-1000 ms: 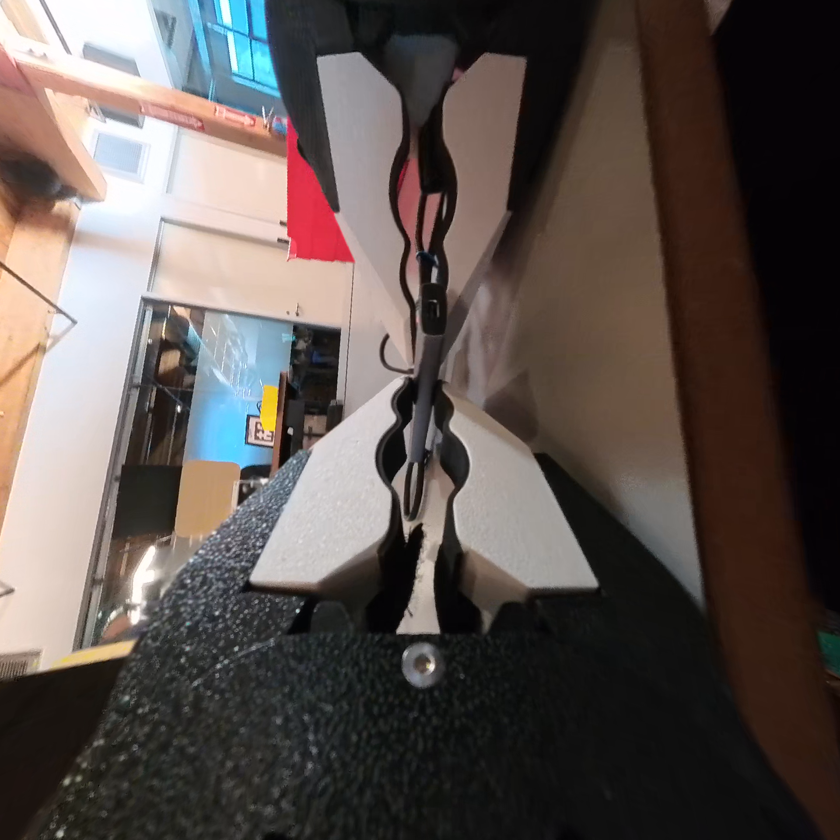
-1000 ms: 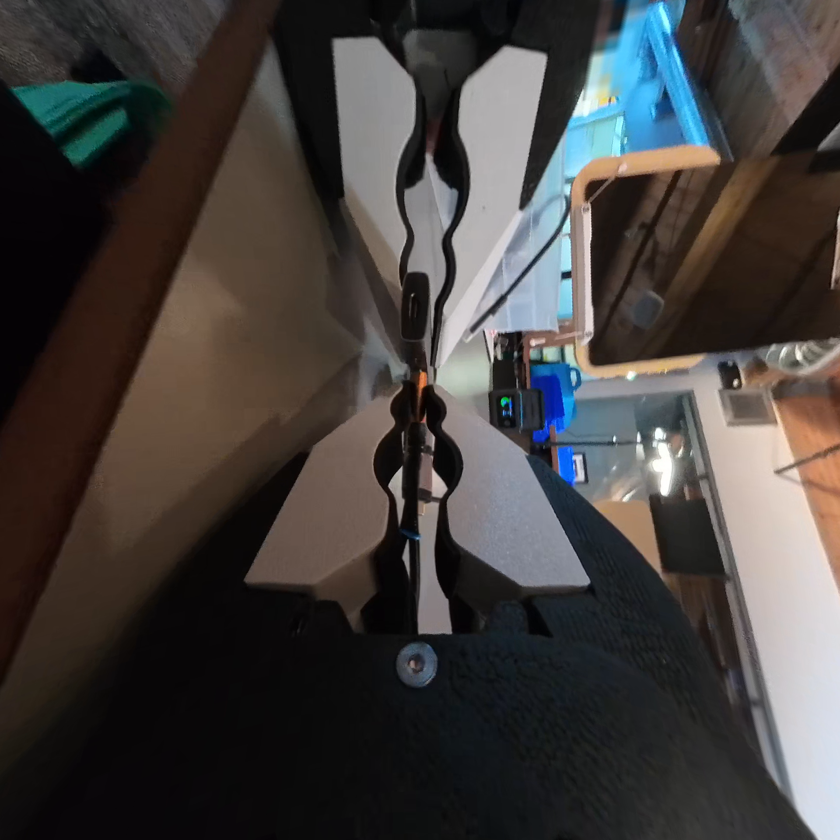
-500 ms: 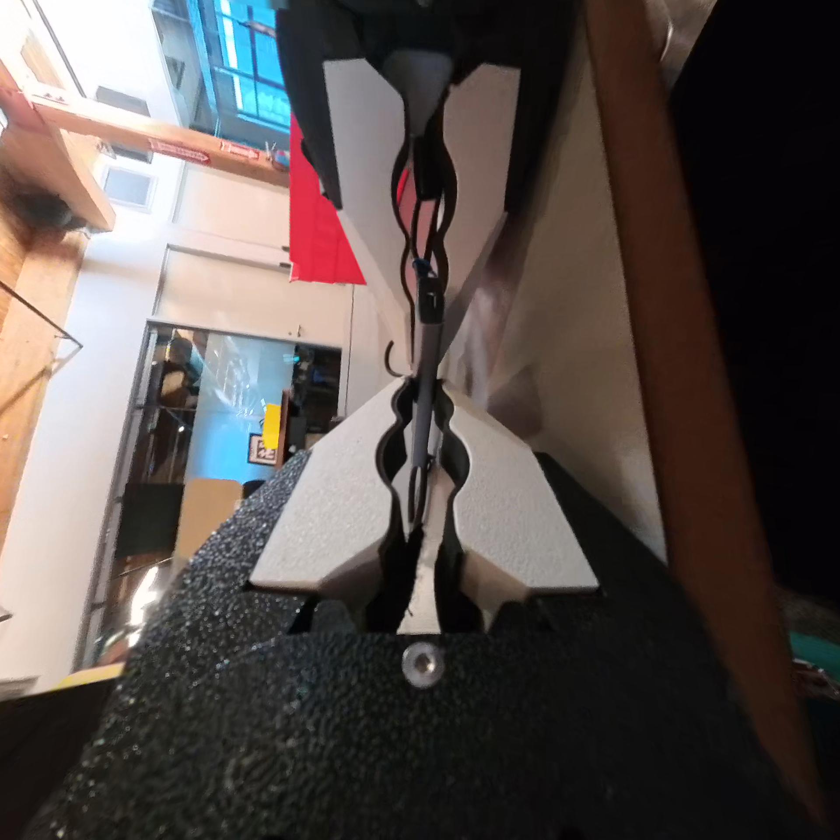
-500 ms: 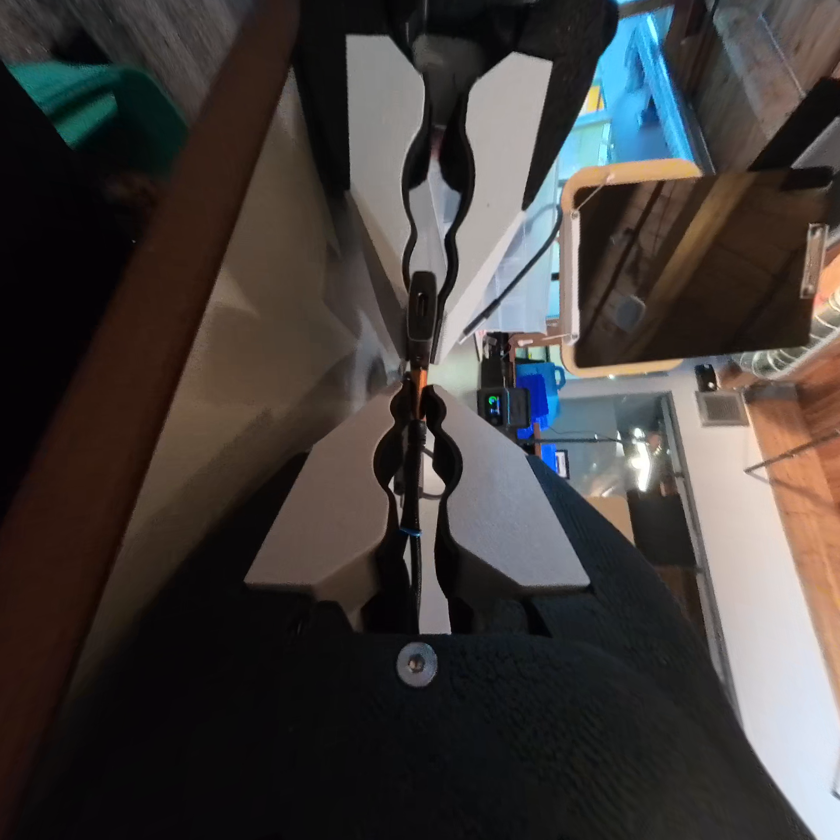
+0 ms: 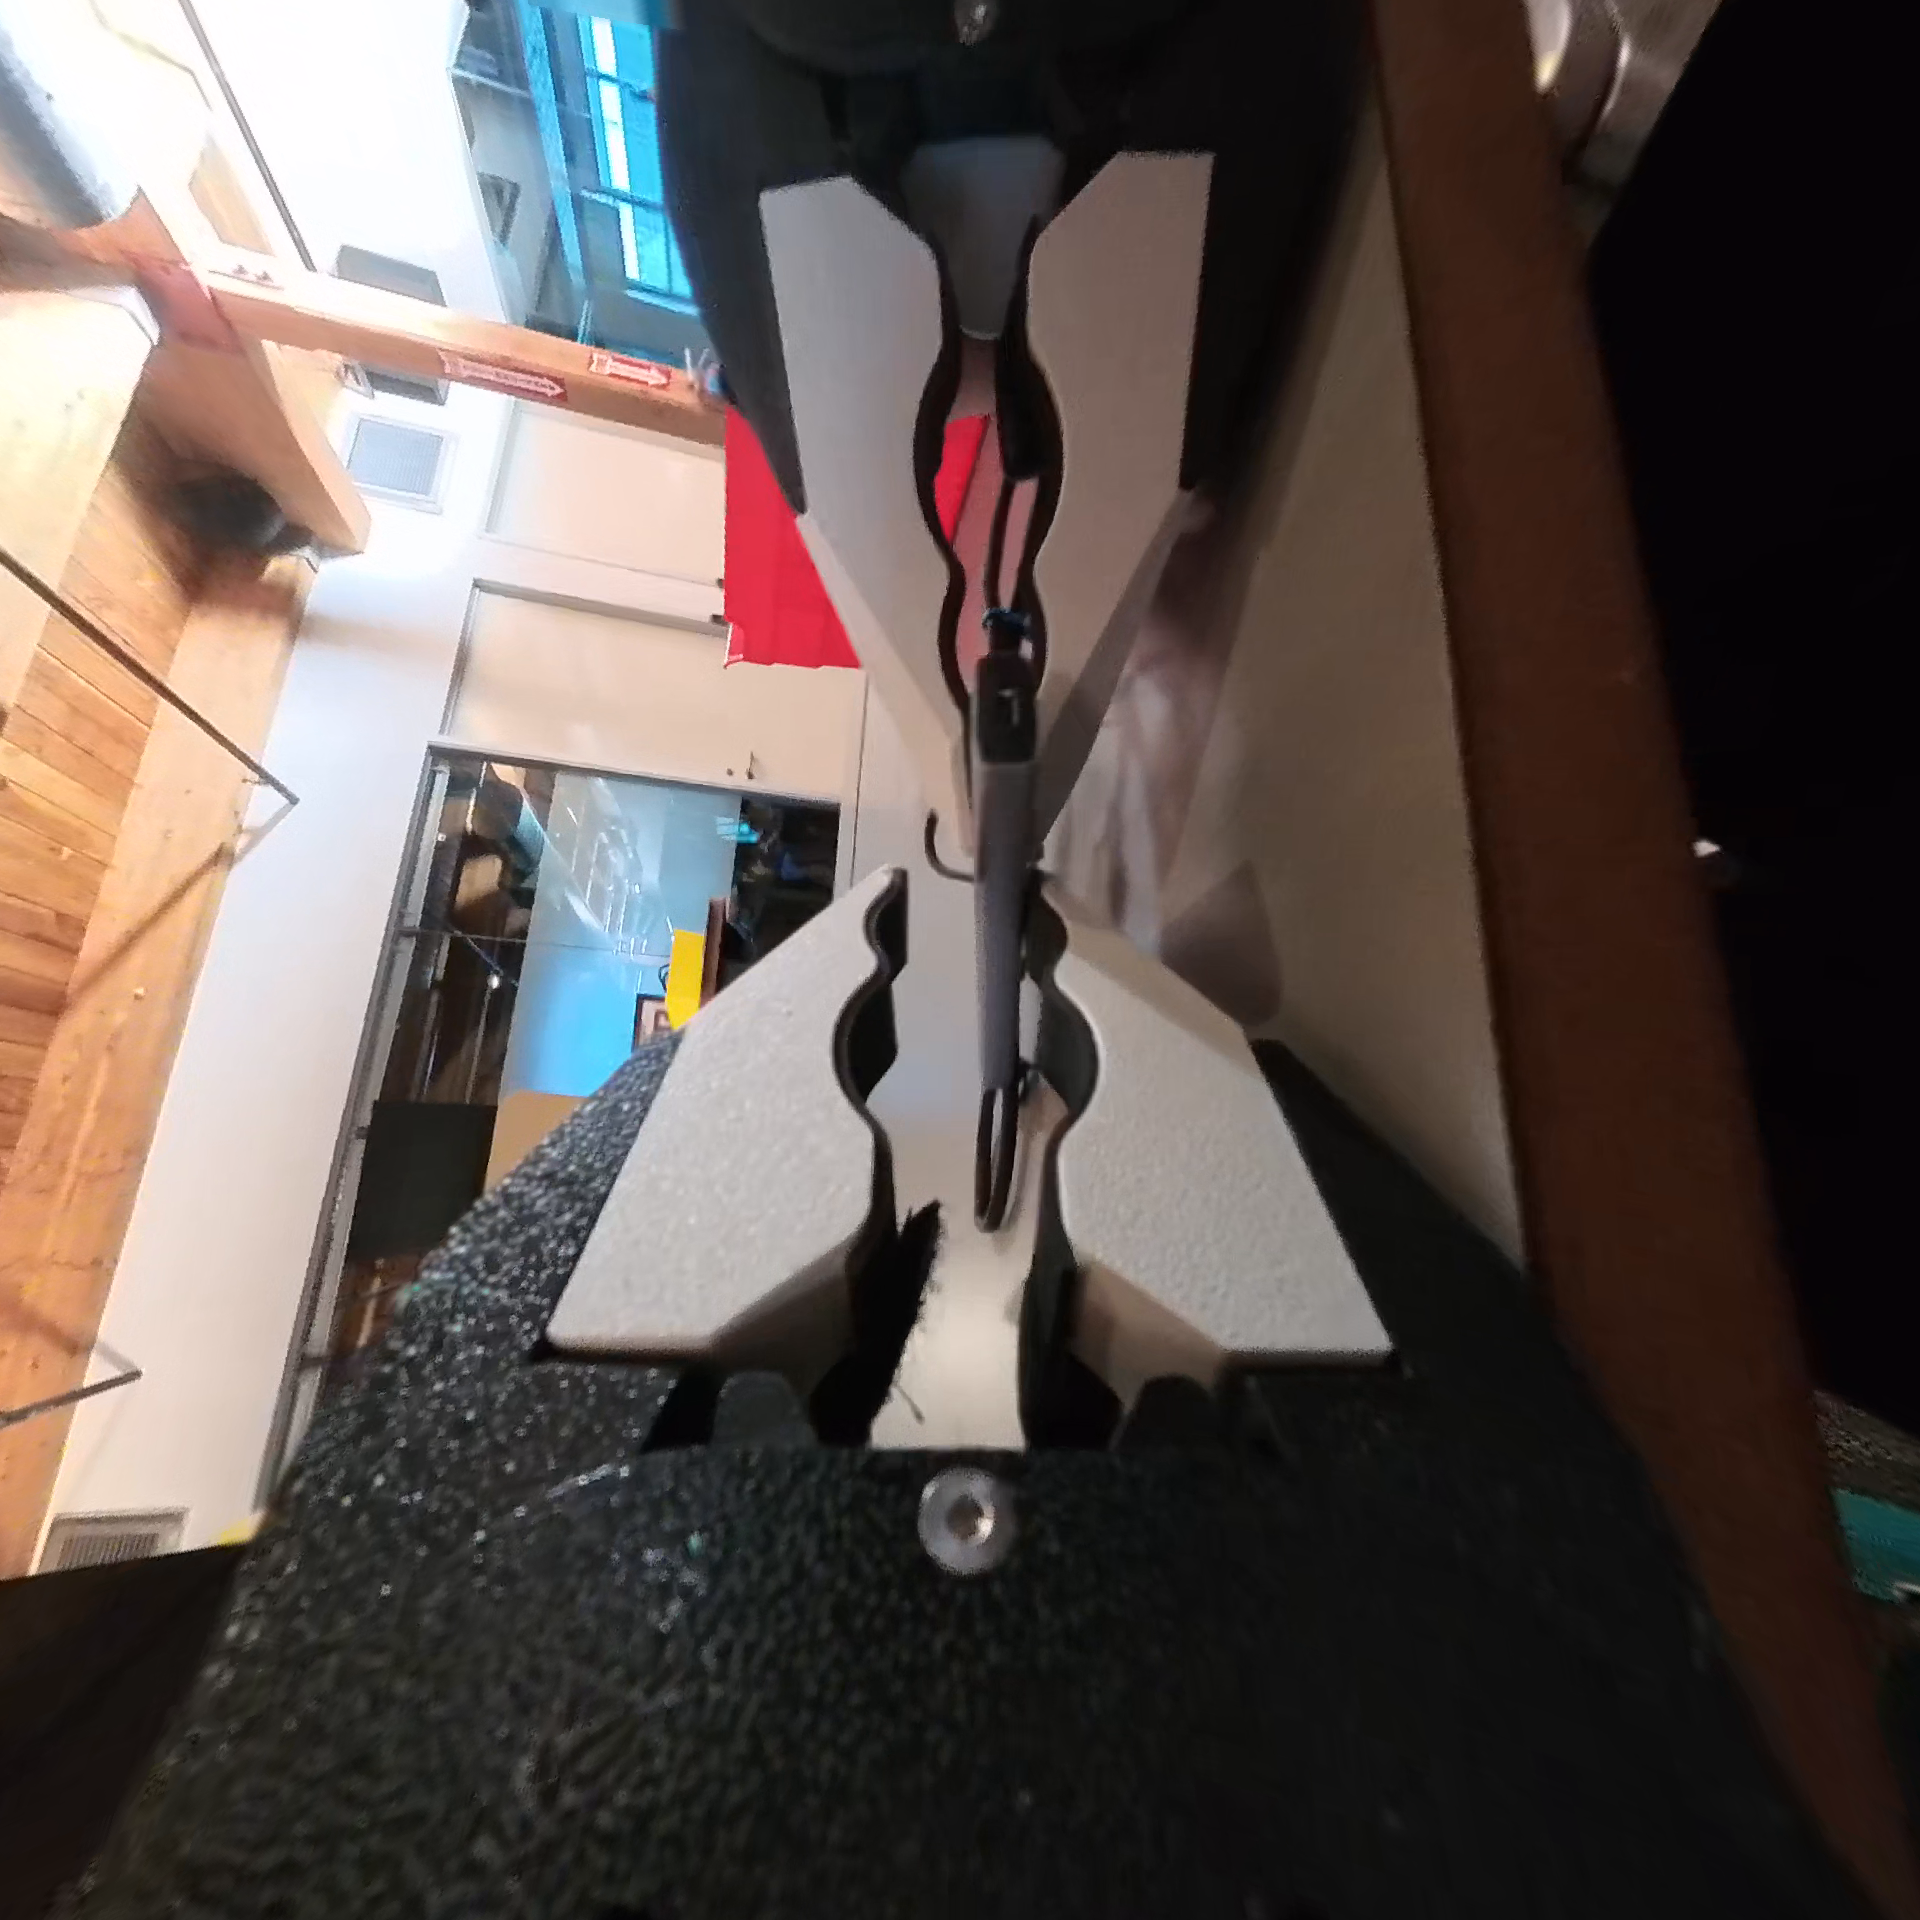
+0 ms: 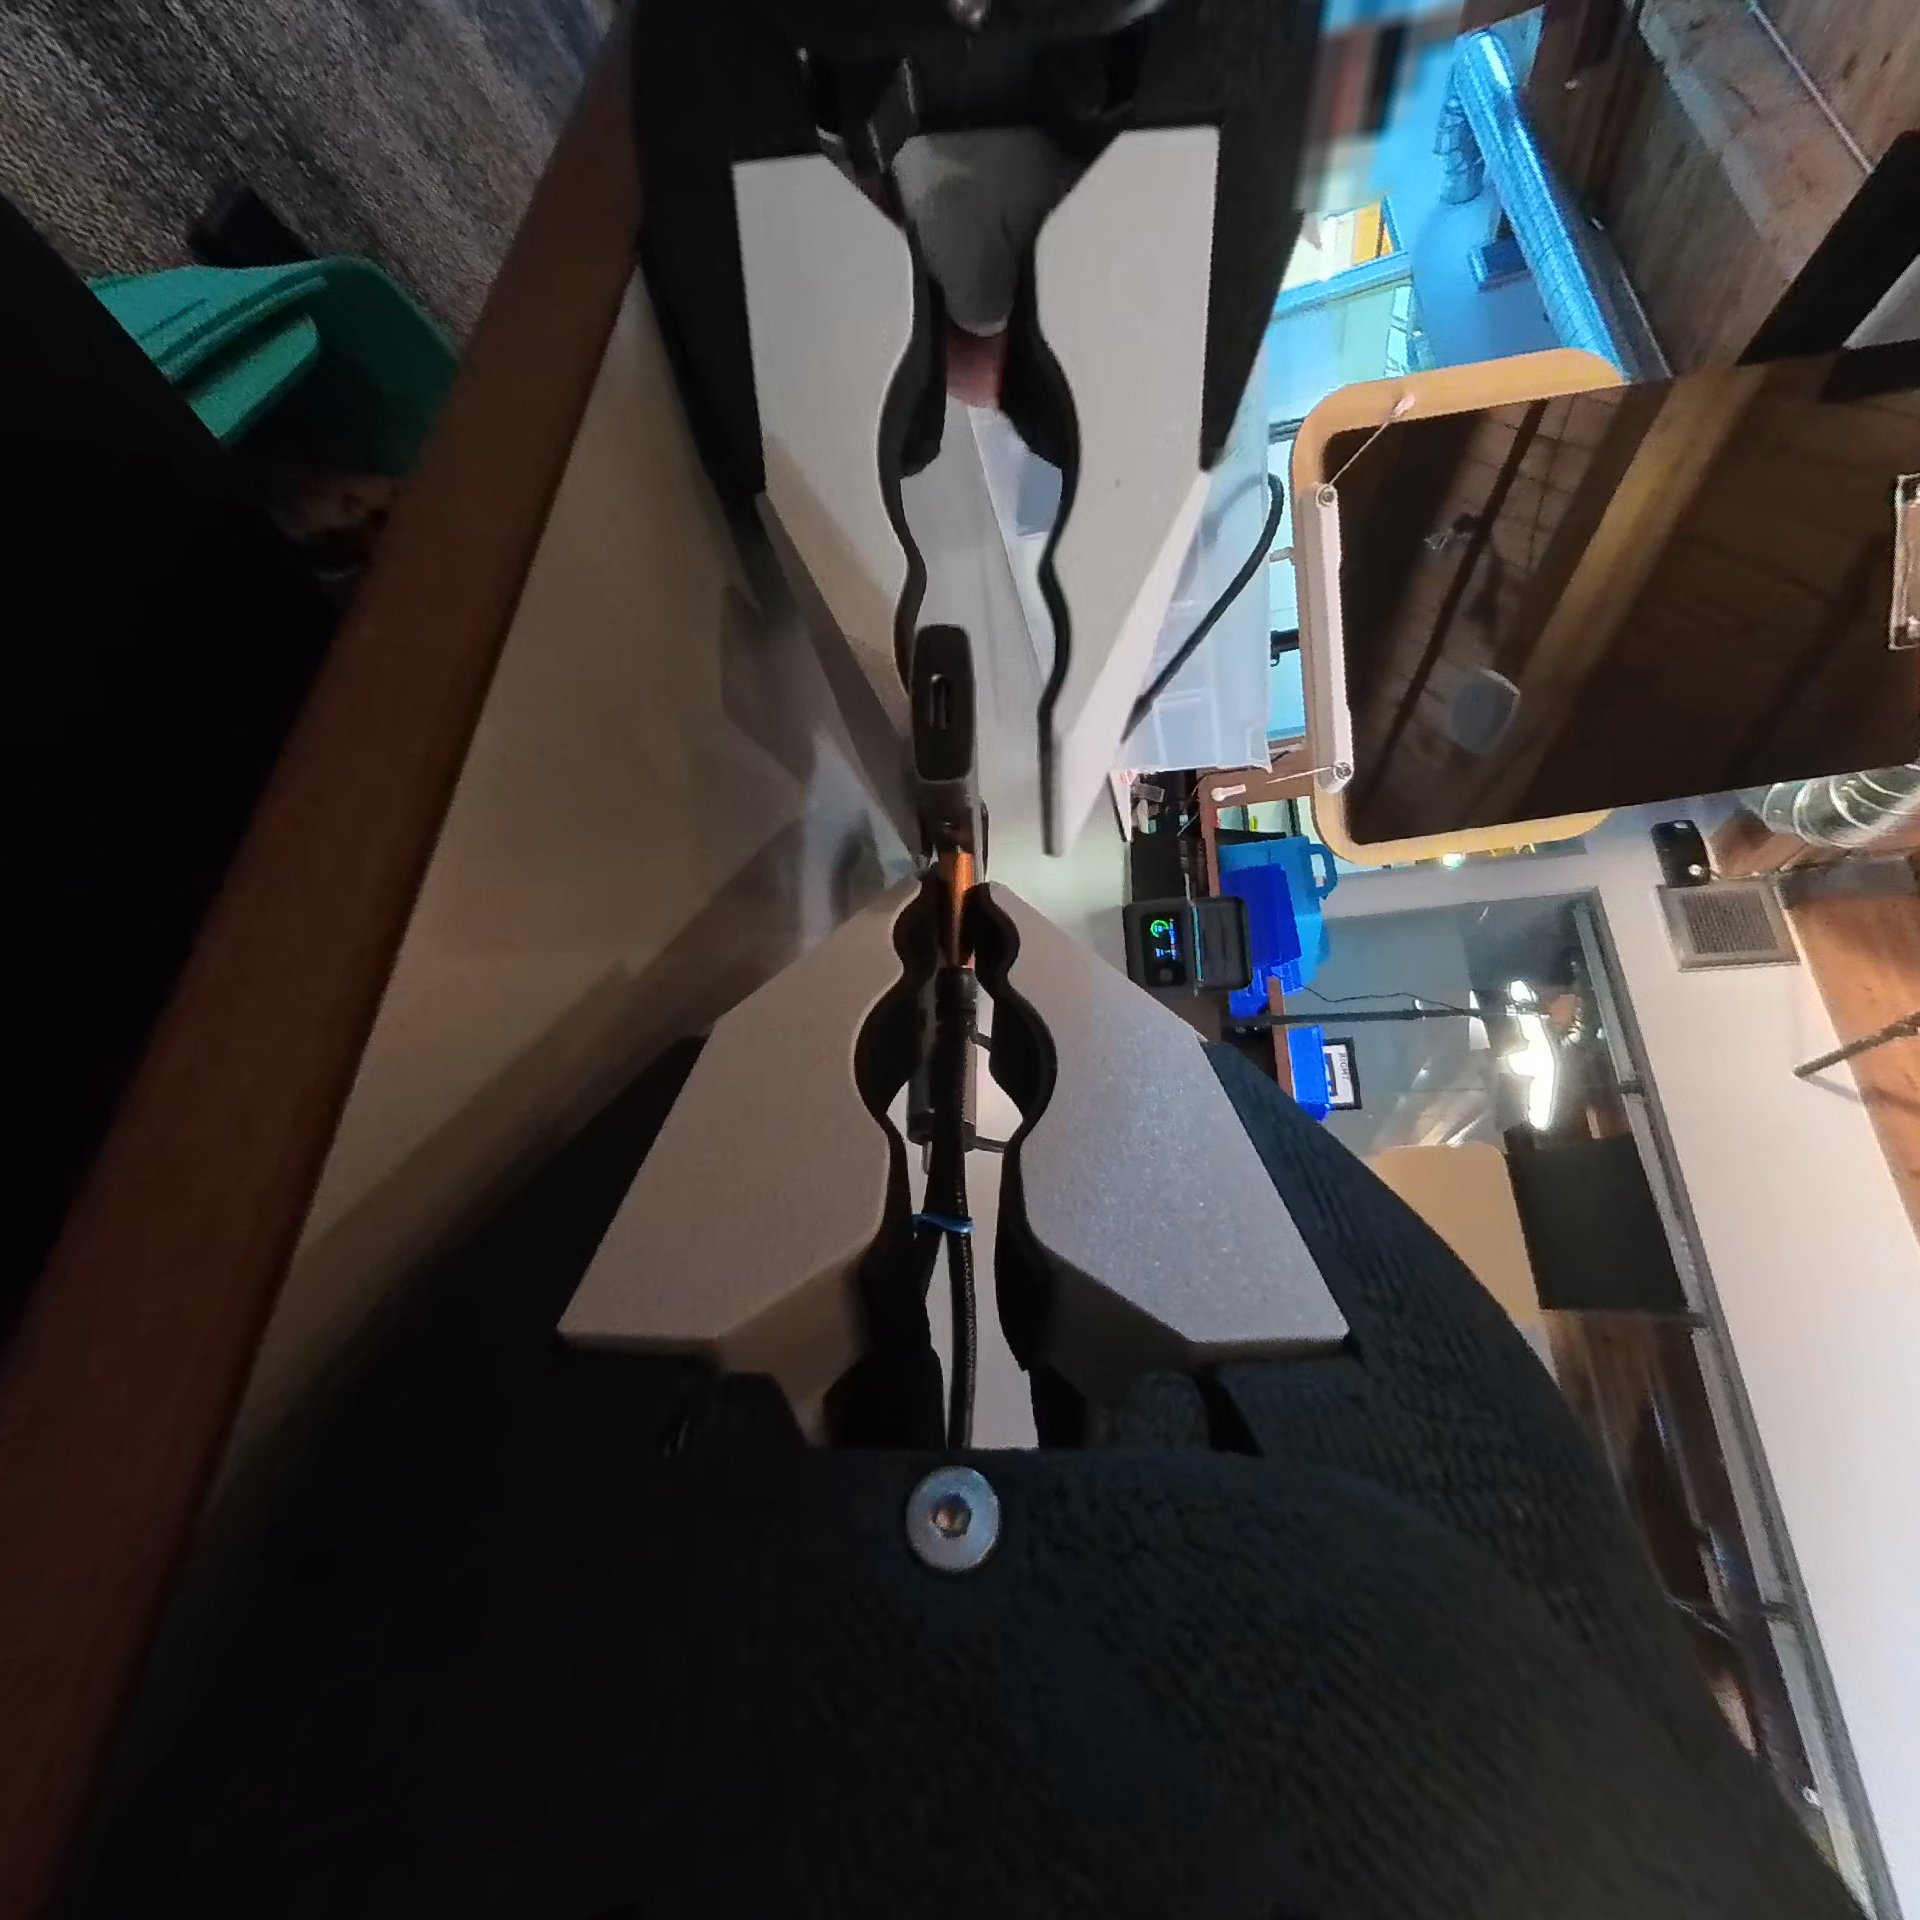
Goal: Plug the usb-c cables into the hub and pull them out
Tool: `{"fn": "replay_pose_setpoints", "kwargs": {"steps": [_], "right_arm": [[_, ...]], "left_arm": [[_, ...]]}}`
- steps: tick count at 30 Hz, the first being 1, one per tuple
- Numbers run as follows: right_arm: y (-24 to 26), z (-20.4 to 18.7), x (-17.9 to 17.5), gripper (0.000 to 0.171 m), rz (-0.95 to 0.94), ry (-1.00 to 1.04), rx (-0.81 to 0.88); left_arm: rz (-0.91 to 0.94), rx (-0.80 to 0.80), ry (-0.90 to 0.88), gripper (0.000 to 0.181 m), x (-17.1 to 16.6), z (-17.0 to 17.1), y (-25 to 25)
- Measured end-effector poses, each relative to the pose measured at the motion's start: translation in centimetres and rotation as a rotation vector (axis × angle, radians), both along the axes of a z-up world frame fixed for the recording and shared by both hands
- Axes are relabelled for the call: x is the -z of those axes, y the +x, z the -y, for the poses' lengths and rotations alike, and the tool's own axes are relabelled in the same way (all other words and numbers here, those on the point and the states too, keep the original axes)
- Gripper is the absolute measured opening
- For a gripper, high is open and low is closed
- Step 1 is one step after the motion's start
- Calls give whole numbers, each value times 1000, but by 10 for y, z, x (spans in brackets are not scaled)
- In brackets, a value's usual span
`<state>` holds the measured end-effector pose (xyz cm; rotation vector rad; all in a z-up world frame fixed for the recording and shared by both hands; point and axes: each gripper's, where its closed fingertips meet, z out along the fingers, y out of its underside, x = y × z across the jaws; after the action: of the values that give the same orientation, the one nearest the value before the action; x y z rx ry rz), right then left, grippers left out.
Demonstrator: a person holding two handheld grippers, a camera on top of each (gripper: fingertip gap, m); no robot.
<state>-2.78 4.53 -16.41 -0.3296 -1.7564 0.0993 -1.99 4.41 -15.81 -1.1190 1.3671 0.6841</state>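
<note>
Because the left tongs (image 5: 966,883) stand spread, with the grey hub (image 5: 1000,935) between them and close against only the finger on its right, nothing there clamps it. At the hub's far end a black plug (image 5: 1006,712) sits in its port, and the right tongs (image 6: 956,885) are pressed together on the cable (image 6: 951,1299) just behind it. The hub likely hangs by this joint alone: a tilt or tug could bend the plug or drop the hub onto the worktop (image 5: 1351,727) beside it.
</note>
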Motion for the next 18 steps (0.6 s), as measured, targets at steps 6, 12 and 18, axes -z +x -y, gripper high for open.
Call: {"fn": "replay_pose_setpoints", "kwargs": {"steps": [6,12,18], "right_arm": [[-1,1,0,4,-11,25,-5],[-2,1,-1,8,-17,3,-7],[-1,2,2,5,8,-19,-24]], "left_arm": [[-13,16,-42,8,5,2,4],[-20,6,-48,8,6,2,4],[-12,21,-66,8,7,3,4]]}}
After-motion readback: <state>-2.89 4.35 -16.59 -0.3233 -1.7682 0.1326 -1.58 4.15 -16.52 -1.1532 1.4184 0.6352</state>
